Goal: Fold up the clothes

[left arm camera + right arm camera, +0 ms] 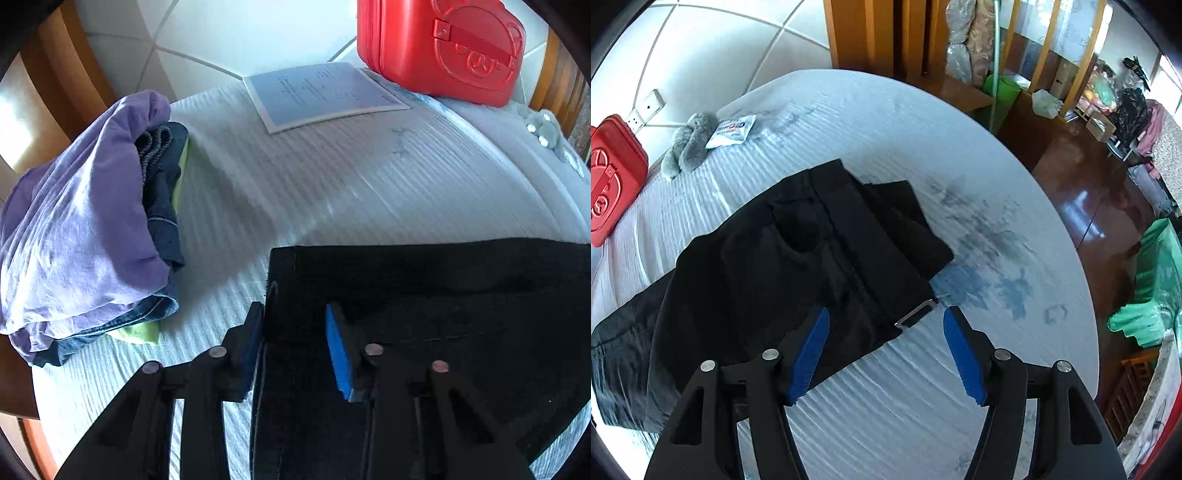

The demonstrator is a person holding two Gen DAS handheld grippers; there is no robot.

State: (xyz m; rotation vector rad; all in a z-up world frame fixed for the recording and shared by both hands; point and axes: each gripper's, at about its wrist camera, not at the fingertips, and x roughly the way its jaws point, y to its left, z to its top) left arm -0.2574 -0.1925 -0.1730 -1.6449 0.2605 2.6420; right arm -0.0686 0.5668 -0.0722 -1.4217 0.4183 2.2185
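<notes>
Black trousers (443, 295) lie flat on the striped white bed. My left gripper (295, 314) stands open over their left hem edge, one blue pad on each side of it, not closed on the cloth. In the right wrist view the trousers (798, 251) lie spread, waistband end with a metal clasp (918, 314) nearest. My right gripper (884, 321) is open and empty, its jaws astride the clasp corner, just above the bed.
A pile of folded clothes (85, 229), purple on top of denim and green, lies at the left. A red case (439, 44) and a paper sheet (321, 92) sit at the far end. A grey plush toy (689, 142) and a packet (733, 131) lie beyond the trousers.
</notes>
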